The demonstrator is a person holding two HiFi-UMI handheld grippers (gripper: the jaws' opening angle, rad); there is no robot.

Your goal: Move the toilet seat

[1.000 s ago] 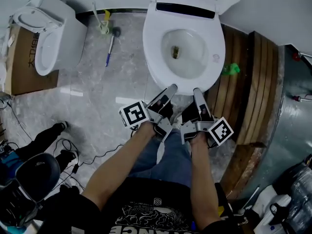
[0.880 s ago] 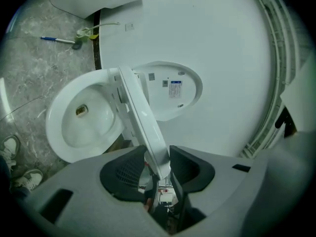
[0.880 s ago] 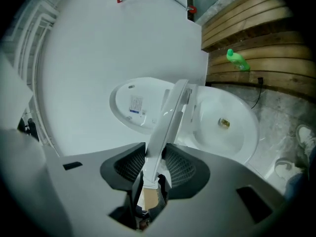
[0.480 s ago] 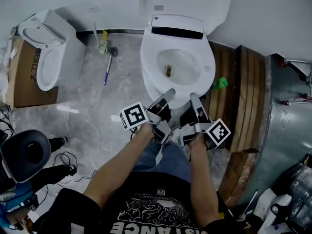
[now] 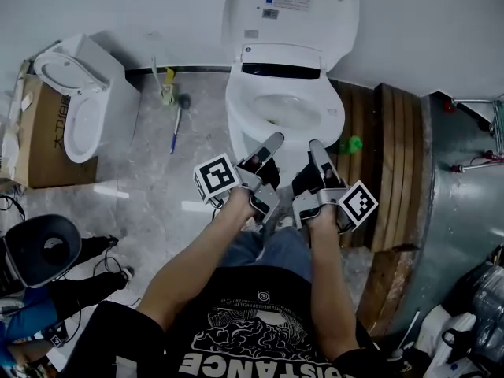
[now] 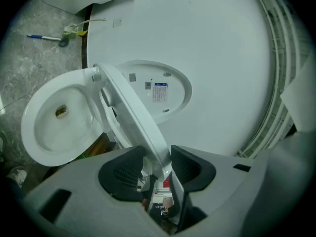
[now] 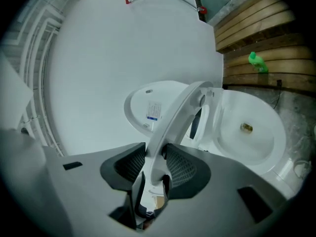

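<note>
**Toilet seat half raised as one grip loosens**

We hold the toilet seat [image 6: 132, 113] by its front edge, tilted up off the bowl [image 6: 52, 130] but well short of the lid [image 5: 290, 10], which leans against the wall. Our right gripper [image 7: 154, 168] pinches the edge between its pads. The left gripper [image 6: 158, 168] has the seat between its jaws, which are opening. The lift looks partly done; the upper swing remains. A second ago the seat lay flat, our grippers at its front rim.
</note>
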